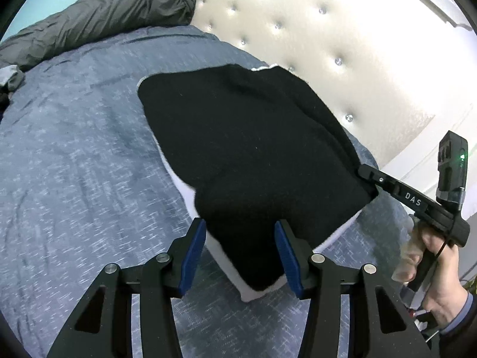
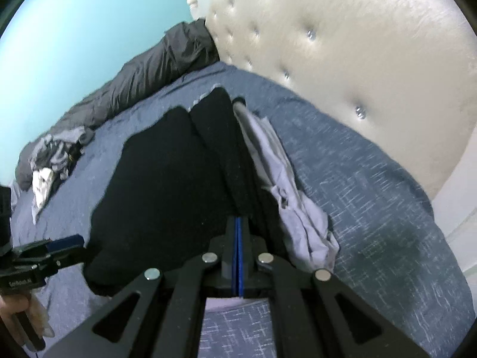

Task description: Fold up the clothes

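A black garment (image 1: 238,134) with a white layer (image 1: 184,185) under it lies spread on the blue bedspread (image 1: 74,164). Its near corner fills the gap of my left gripper (image 1: 241,235), whose jaws stand half apart with cloth touching both blue pads (image 1: 193,256). My right gripper (image 1: 365,171) is shut on the garment's right corner, held by a hand (image 1: 441,271). In the right wrist view the right gripper (image 2: 237,219) is pinched shut on the black garment (image 2: 167,179), with pale cloth (image 2: 283,179) along its right side. The left gripper (image 2: 80,246) meets the garment's left edge.
A cream tufted headboard (image 1: 298,15) (image 2: 357,44) rises behind the garment. A rolled grey duvet (image 1: 104,21) (image 2: 155,71) lies along the far side of the bed. A pile of loose clothes (image 2: 56,155) sits at the left. Bare bedspread (image 2: 372,194) shows to the right.
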Motion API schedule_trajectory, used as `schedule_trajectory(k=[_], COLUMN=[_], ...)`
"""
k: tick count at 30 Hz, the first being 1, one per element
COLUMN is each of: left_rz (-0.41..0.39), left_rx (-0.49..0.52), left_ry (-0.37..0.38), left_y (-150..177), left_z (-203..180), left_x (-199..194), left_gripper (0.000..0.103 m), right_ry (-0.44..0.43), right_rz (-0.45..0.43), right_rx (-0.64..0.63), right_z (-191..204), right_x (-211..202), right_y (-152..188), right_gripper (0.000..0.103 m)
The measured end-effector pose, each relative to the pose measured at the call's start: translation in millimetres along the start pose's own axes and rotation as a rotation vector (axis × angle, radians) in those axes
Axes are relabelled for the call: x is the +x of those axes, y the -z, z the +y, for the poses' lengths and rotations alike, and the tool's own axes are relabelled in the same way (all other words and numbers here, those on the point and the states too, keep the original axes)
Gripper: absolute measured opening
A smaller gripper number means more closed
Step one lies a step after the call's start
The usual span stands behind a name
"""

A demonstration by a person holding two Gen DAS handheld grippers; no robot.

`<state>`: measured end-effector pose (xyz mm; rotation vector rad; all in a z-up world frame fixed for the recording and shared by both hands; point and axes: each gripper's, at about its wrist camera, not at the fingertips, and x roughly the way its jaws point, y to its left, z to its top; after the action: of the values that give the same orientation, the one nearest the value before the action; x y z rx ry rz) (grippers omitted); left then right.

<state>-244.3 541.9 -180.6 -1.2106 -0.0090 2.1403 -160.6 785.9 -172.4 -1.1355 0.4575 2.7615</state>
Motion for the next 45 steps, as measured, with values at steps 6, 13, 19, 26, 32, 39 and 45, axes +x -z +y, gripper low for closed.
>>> schedule_trajectory(k=[6, 13, 19, 26, 32, 39, 45], left_rz=[-0.025, -0.063, -0.101, -0.146, -0.177, -0.214, -0.24], left_rx=[-0.001, 0.012, 0.021, 0.034, 0.051, 0.068, 0.083], left_ry=[-0.012, -0.019, -0.023, -0.017, -0.026, -0.038, -0.046], left_y=[1, 2, -1, 2, 3, 6, 11], left_z=[-6, -17, -27, -45, -56, -66, -75], left_x=[-31, -71, -107, -147, -173, -205, -227], left_gripper=[0.053, 0.053, 0.053, 0.058, 0.059, 0.06, 0.062], right_ry=[-0.004, -0.015, -0.025, -0.026, -0.019, -0.025, -0.022], right_rz=[-0.028, -0.057, -0.091, -0.12, -0.148, -0.179, -0.2], right_rx=[0.003, 0.008, 0.009, 0.0, -0.001, 0.004, -0.009], right_z=[15, 35, 49, 64, 72, 83, 94], right_x=[-31, -67, -99, -134, -164, -196, -219], right_y=[-7, -10, -15, -16, -16, -16, -14], right_gripper=[0.002, 0.002, 0.003, 0.003, 0.007, 0.011, 0.014])
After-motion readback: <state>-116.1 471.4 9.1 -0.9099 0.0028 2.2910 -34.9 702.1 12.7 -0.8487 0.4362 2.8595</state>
